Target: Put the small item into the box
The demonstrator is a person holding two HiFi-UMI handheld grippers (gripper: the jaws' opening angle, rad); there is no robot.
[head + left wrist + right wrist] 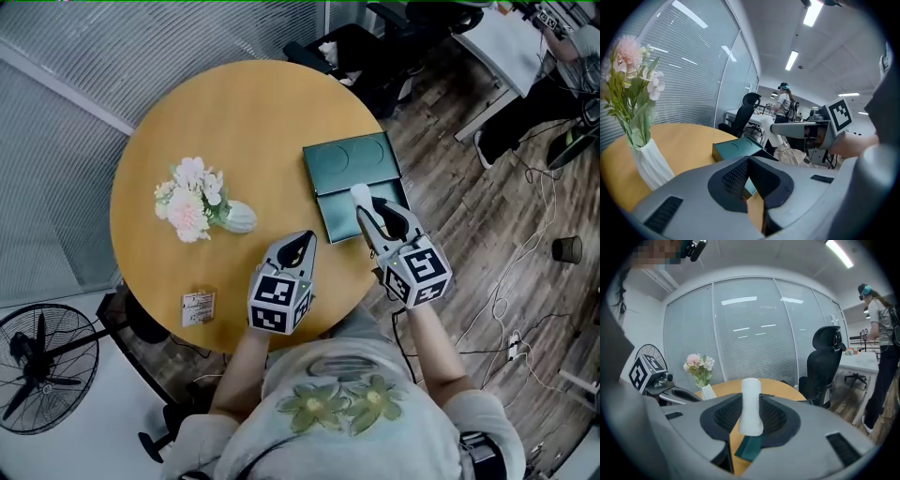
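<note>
A small white cylinder (pixel 360 195) sticks out of my right gripper (pixel 367 210), which is shut on it. It hangs over the open dark green box (pixel 330 221) at the table's right edge, whose lid (pixel 352 161) lies flat behind it. The right gripper view has the cylinder (pixel 751 404) upright between the pads, with a green corner of the box (pixel 749 447) below. My left gripper (pixel 302 242) hovers near the front edge, left of the box, shut with nothing in it. In the left gripper view the box (pixel 733 149) lies ahead and the cylinder (pixel 770 132) above its right side.
A white vase of pink flowers (pixel 201 201) stands left of centre on the round wooden table (pixel 244 112). A small carton (pixel 198 307) lies near the front left edge. A floor fan (pixel 39 367) stands at lower left, a black office chair (pixel 370 47) behind the table.
</note>
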